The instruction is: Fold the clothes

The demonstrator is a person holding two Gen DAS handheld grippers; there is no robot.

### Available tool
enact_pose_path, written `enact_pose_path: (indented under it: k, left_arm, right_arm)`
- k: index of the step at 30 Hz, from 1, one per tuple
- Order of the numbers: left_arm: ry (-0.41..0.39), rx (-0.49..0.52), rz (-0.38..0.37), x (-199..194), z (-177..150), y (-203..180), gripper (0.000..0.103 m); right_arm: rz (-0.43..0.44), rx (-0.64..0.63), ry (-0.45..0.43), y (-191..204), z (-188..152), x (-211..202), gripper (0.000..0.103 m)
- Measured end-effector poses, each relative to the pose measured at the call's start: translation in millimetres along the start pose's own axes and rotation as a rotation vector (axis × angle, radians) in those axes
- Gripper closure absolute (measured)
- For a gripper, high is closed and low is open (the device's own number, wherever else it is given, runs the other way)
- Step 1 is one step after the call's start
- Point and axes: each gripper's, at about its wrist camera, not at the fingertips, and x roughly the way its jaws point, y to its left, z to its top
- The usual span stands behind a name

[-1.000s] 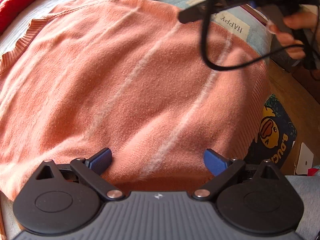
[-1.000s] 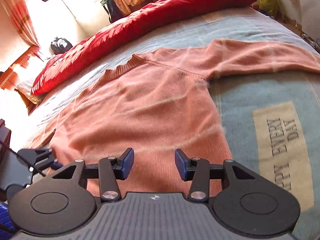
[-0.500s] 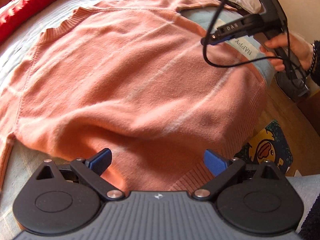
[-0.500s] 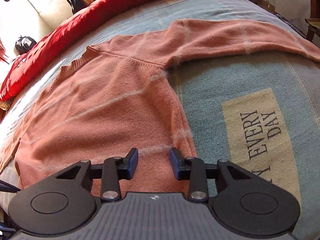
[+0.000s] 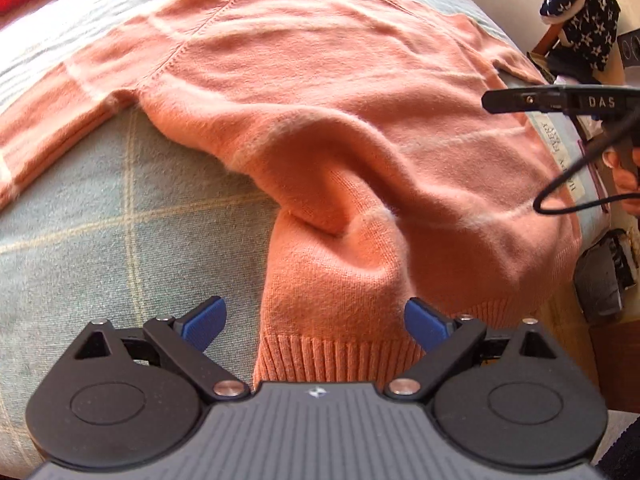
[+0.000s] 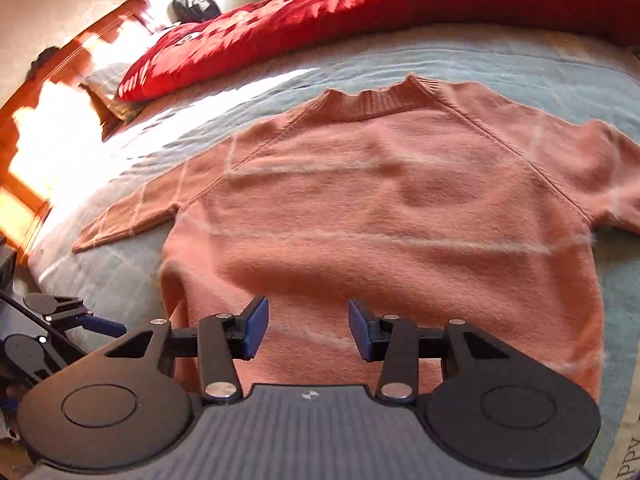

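Observation:
A salmon-pink knitted sweater [image 5: 340, 92] lies spread on the bed, collar far and ribbed hem near. A raised fold runs across its lower left part. My left gripper [image 5: 314, 312] hangs over the hem's left corner, its jaws wide and closing. The fabric lies beneath and between the blue pads [image 5: 204, 322], which do not press it. My right gripper [image 6: 307, 312] hovers half open over the sweater [image 6: 400, 208], above the middle of its lower body, and holds nothing. The right gripper [image 5: 490, 101] shows side-on at the left wrist view's right edge. The left gripper [image 6: 96, 324] shows low on the left in the right wrist view.
A pale blue checked blanket [image 5: 100, 220] covers the bed, with a red duvet [image 6: 360, 12] bunched along the far side. A dark star-patterned garment [image 5: 580, 20] hangs beyond the right edge. A wooden frame [image 6: 60, 72] stands at the far left. A hand [image 5: 624, 176] grips the right tool.
My left gripper has slid left along the hem to the sweater's lower left corner, and its jaws have narrowed slightly. My right gripper moved left from the side seam to the middle of the body.

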Motion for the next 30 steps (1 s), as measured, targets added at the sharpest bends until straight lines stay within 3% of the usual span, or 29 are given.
enact_pose_path:
  k: [4, 11, 16, 22, 27, 30]
  left_arm:
    - [-0.009, -0.048, -0.101, 11.2, 0.8, 22.7, 0.022]
    - [-0.006, -0.085, -0.290, 23.7, 2.0, 43.8, 0.022]
    - [0.014, -0.093, -0.411, 25.6, -10.5, 37.4, 0.022]
    - [0.017, -0.077, -0.425, 22.8, -24.2, 34.1, 0.022]
    - [0.016, -0.096, -0.395, 14.2, -34.6, 43.1, 0.022]
    - [0.013, -0.092, -0.364, 8.3, -38.1, 48.0, 0.022]
  right_arm:
    - [0.014, -0.138, 0.055, 32.4, 7.8, 19.3, 0.054]
    - [0.059, -0.201, 0.108, 56.7, 16.6, 33.8, 0.054]
    - [0.069, -0.254, 0.131, 72.1, 29.0, 44.6, 0.054]
    - [0.198, -0.277, 0.163, 100.8, 48.0, 65.1, 0.054]
    - [0.325, -0.258, 0.260, 125.9, 49.6, 104.2, 0.053]
    - [0.181, -0.284, 0.294, 128.0, 45.2, 123.7, 0.054]
